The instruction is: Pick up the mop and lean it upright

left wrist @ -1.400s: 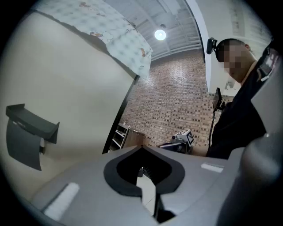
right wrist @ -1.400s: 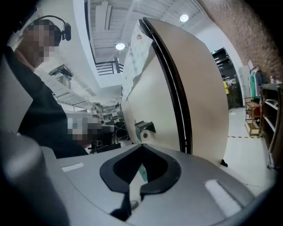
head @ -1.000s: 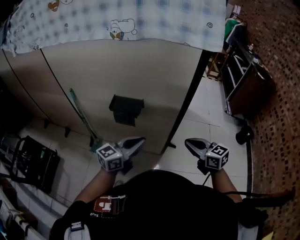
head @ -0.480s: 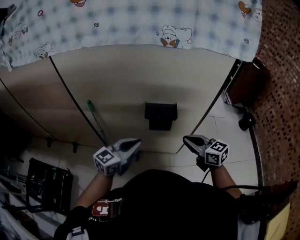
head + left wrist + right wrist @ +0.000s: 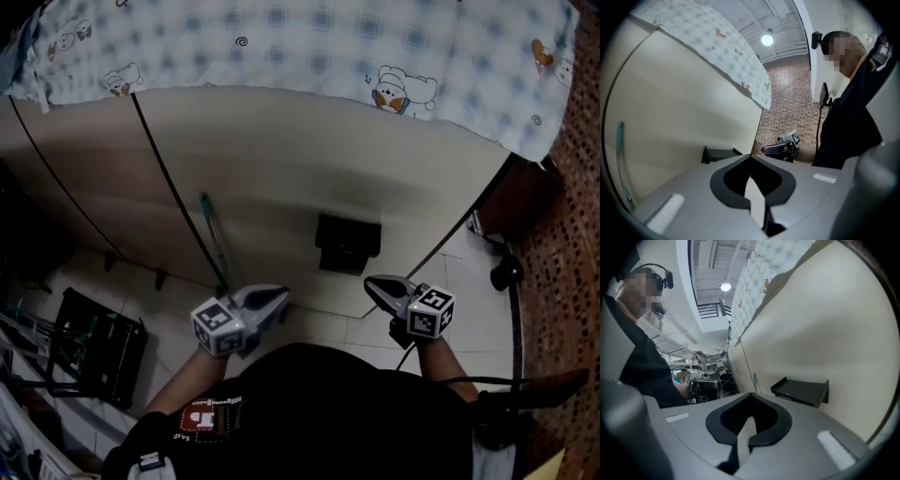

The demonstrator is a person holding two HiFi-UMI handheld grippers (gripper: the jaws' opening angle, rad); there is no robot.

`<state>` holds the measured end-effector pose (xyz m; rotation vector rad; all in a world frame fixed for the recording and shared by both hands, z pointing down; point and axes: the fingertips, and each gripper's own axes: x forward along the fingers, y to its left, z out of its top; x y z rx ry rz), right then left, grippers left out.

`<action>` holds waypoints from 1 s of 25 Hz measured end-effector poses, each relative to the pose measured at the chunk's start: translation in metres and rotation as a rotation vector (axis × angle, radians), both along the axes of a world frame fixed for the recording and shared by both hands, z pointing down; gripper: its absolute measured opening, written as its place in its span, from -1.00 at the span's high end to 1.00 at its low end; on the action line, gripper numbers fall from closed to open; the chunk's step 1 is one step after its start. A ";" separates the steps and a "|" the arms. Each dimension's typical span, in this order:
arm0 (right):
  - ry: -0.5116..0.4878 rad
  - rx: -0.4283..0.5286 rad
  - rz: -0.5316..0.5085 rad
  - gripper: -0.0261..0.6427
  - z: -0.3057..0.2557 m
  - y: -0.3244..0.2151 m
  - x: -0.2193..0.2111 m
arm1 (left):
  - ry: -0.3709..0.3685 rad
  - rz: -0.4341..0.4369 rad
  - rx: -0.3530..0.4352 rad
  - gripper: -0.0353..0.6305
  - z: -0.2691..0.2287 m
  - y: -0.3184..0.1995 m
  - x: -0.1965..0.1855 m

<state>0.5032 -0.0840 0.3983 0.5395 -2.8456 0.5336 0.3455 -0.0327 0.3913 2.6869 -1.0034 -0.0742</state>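
Beige partition panels (image 5: 272,169) form the background, a checked cloth (image 5: 309,47) draped over their top edge. Mop (image 5: 214,239): green handle leaning upright against a panel, left of the black wall tray (image 5: 347,244). Left gripper (image 5: 279,296): below and left of the tray, near the mop's lower end, jaws pressed together, nothing between. Right gripper (image 5: 370,283): just below the tray, jaws likewise together, empty.

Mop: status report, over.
Left tongs shut, empty. Right tongs shut, empty. Mop leans upright on wall, untouched. Nothing in the way.
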 end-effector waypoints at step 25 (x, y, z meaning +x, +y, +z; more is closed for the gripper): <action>0.024 0.030 0.176 0.88 -0.004 -0.001 -0.269 | 0.000 0.097 -0.004 0.89 -0.003 -0.033 -0.302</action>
